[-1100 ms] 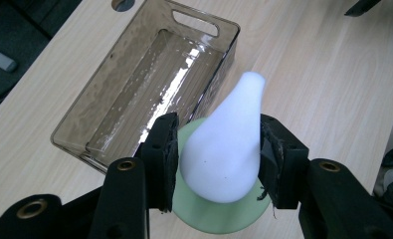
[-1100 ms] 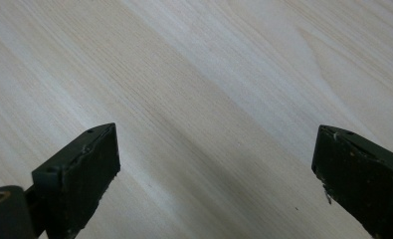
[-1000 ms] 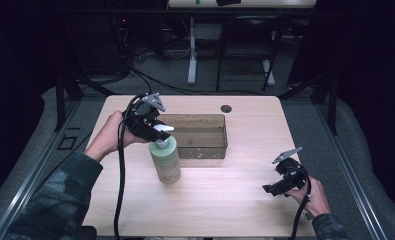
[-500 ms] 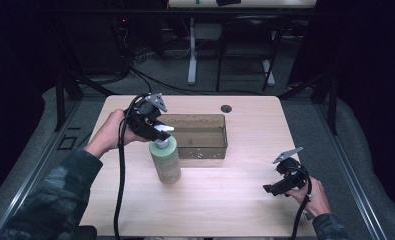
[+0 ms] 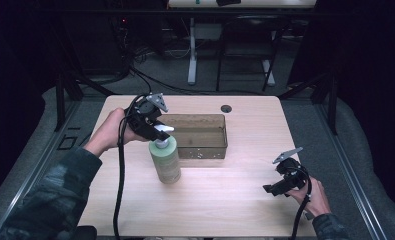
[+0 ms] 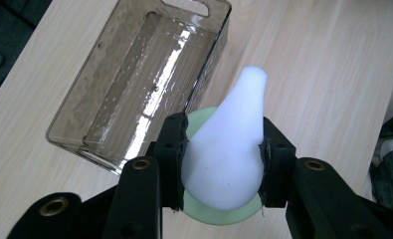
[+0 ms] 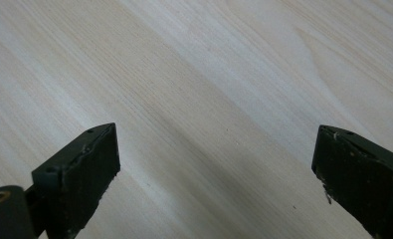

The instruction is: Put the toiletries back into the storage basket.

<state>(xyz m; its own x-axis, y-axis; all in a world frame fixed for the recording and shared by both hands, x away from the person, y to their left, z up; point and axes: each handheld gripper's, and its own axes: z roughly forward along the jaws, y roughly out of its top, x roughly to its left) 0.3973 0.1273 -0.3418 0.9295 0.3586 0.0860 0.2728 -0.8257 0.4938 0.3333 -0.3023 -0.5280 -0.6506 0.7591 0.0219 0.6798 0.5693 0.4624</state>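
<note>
The left claw [image 6: 219, 164] is closed on the white pump head of the upright pale green plastic bottle [image 5: 165, 159], just beside the transparent brown plastic bin [image 5: 200, 136], while the right claw [image 5: 274, 189] waits wide open and empty, well apart.

the high view is dim and grainy: the pale wooden table [image 5: 225, 200] is lit from above while the room behind sinks into near black. in the left gripper view, the white plastic pump head [image 6: 231, 149] between the fingers is blown out to a featureless glare, and streaks of reflected light run along the smoky clear plastic bin [image 6: 134, 84] beyond the fingertips. in the right gripper view, a soft shadow falls between the blurred black fingers [image 7: 79, 174].
</note>
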